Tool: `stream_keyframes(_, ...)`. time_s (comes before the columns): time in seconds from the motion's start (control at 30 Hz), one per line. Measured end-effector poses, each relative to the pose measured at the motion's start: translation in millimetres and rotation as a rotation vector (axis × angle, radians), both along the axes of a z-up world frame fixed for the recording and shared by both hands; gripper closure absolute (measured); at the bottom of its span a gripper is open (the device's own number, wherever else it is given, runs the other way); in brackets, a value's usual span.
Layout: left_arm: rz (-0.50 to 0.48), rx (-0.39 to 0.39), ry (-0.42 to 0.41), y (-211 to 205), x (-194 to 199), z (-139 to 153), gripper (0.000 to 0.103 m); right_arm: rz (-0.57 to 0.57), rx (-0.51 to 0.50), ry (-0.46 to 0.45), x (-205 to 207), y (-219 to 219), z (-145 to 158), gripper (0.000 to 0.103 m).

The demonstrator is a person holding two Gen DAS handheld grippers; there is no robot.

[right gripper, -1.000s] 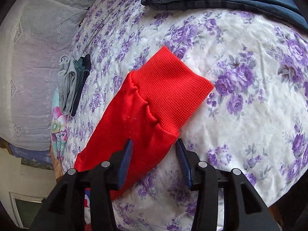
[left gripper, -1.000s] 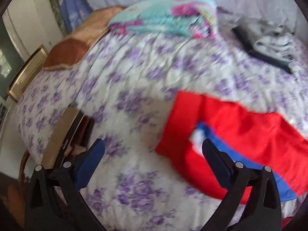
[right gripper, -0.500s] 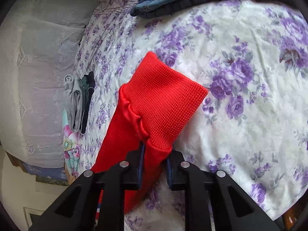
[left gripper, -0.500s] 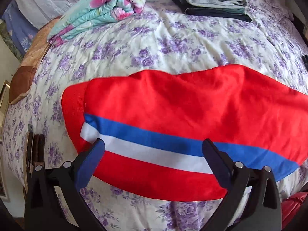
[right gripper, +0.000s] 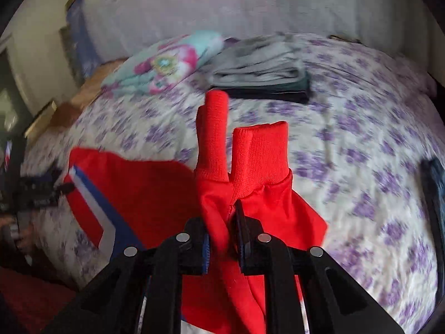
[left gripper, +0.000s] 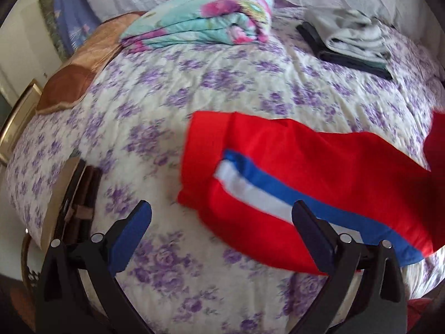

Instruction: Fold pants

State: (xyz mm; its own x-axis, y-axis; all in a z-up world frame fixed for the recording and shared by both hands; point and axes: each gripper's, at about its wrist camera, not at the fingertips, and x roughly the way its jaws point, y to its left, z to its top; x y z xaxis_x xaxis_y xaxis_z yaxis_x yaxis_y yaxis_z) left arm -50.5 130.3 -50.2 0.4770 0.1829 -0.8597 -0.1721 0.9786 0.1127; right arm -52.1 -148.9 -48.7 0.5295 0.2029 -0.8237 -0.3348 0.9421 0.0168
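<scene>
Red pants (left gripper: 319,167) with a blue and white side stripe lie across the flowered bedspread (left gripper: 222,83). My left gripper (left gripper: 221,214) hovers open over the bed; the waistband end lies under its right finger and touches neither finger. In the right wrist view my right gripper (right gripper: 222,222) is shut on the red fabric just below the two ribbed cuffs (right gripper: 261,156). The cuffs stand up above the jaws, lifted off the bed. The rest of the pants (right gripper: 155,189) trails down to the left.
A folded floral blanket (left gripper: 200,25) and a stack of folded grey and dark clothes (left gripper: 353,39) sit at the far side of the bed. A brown cushion (left gripper: 75,75) lies at the left. Blue jeans (right gripper: 434,183) show at the right edge. The bed's edge drops off at the lower left.
My right gripper closed on the leg end, lifted it off the bed and swung round with it towards the waistband side. The left gripper stayed open while its view swung right and back.
</scene>
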Motion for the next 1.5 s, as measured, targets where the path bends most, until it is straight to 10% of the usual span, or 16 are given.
stream_keyframes(0.17, 0.104, -0.039, 0.01, 32, -21, -4, 0.004, 0.219, -0.23, 0.095, -14, 56, -52, 0.08)
stream_keyframes(0.33, 0.158, -0.058, 0.02, 49, -34, -11, 0.004, 0.191, -0.003, 0.154, -21, 26, -12, 0.072)
stream_keyframes(0.47, 0.172, -0.098, 0.032, 53, -31, -17, 0.004, -0.036, 0.134, 0.096, 8, -3, 8, 0.071)
stream_keyframes(0.67, 0.176, -0.165, 0.065, 54, -22, -24, 0.004, -0.017, -0.045, 0.173, 30, 29, -55, 0.061)
stream_keyframes(0.9, 0.234, -0.347, 0.108, 71, -17, -36, 0.004, 0.02, 0.009, 0.019, 14, 27, -12, 0.059)
stream_keyframes(1.07, 0.3, -0.508, 0.114, 80, -3, -52, 0.004, 0.06, -0.001, 0.166, 20, 36, -56, 0.038)
stream_keyframes(1.3, 0.216, -0.565, 0.068, 59, 26, -56, 0.004, 0.103, -0.009, 0.158, 11, 31, -53, 0.035)
stream_keyframes(1.5, 0.205, -0.571, 0.027, 64, 29, -59, 0.026, 0.103, -0.015, 0.114, 12, 28, -35, 0.036)
